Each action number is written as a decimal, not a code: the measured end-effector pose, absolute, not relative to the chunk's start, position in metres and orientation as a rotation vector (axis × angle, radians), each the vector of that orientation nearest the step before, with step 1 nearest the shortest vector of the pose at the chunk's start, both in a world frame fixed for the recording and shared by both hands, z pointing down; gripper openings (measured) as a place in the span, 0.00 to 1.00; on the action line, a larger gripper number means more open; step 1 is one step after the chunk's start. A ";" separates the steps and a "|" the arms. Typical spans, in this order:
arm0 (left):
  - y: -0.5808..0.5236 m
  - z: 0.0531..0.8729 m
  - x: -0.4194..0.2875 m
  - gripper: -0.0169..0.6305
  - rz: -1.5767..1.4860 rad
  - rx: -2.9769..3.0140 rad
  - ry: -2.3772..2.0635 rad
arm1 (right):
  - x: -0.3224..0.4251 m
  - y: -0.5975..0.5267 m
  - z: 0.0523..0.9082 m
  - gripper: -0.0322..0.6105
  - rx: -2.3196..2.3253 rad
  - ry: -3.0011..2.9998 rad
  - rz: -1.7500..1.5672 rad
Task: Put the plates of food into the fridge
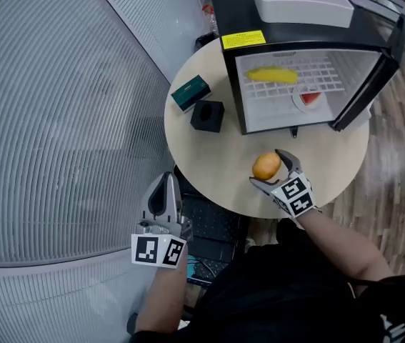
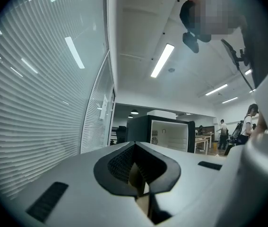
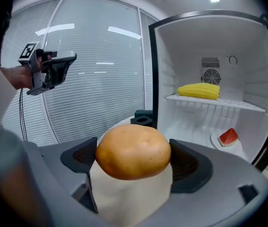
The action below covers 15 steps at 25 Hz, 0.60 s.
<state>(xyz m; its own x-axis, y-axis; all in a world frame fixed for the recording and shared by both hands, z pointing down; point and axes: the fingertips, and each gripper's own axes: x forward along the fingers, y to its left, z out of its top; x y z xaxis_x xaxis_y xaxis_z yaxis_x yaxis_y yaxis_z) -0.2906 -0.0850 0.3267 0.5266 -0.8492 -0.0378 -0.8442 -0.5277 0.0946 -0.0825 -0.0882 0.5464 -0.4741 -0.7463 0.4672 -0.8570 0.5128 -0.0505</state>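
Open-fridge stage of the loading task. We see the right gripper [image 1: 268, 168] held over the near edge of the round table [image 1: 209, 163], its jaws closed on the two sides of a round golden-brown item that we take for a potato [image 3: 133, 150]. The grip sits across the widest part, which we judge suits a smooth, rounded body that could roll out of a shallower pinch. No plate shows under it. The jaws point toward the far side of the table, where the fridge [image 1: 231, 6] stands with its door [image 1: 366, 84] swung out to the right, so the compartment is open to a straight approach. Inside, a yellow corn cob [image 1: 272, 74] lies on the left part of the wire shelf [image 1: 323, 73]. Lower down and to the right, a watermelon slice [image 1: 311, 98] rests on a white plate [image 1: 301, 106] on the fridge floor. We judge that the shelf to the right of the cob, and the floor to the left of the plate, offer free room for the potato. The left gripper [image 1: 164, 181] hangs off the near left rim of the table with its jaws together on nothing, well apart from the fridge; we read this as parked clear of the right arm's path. A black box [image 1: 208, 116] and a green box [image 1: 191, 92] sit left of the fridge, outside that path.
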 end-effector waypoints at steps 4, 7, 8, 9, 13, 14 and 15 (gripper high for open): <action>-0.093 0.325 -0.267 0.03 -0.129 2.708 -1.453 | -0.062 -0.094 0.534 0.82 1.344 -2.383 0.388; -0.100 0.320 -0.244 0.03 -0.139 2.736 -1.414 | -0.042 -0.097 0.528 0.82 1.368 -2.376 0.383; -0.102 0.318 -0.236 0.03 -0.143 2.748 -1.400 | -0.034 -0.098 0.526 0.82 1.383 -2.372 0.380; -0.105 0.316 -0.228 0.03 -0.145 2.760 -1.387 | -0.026 -0.100 0.524 0.82 1.397 -2.367 0.376; -0.115 0.309 -0.196 0.03 -0.150 2.801 -1.343 | 0.005 -0.107 0.512 0.82 1.442 -2.362 0.362; -0.117 0.309 -0.189 0.03 -0.154 2.805 -1.334 | 0.012 -0.108 0.507 0.82 1.452 -2.365 0.359; -0.119 0.308 -0.182 0.03 -0.158 2.806 -1.325 | 0.019 -0.110 0.503 0.82 1.462 -2.367 0.354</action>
<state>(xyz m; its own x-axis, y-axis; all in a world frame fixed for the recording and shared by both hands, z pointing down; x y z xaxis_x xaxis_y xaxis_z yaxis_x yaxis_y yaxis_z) -0.1817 -0.1192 0.3084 0.6313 -0.7717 -0.0773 -0.7681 -0.6359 0.0749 0.0187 -0.1100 0.5027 -0.4157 -0.8135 0.4068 -0.8969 0.4409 -0.0350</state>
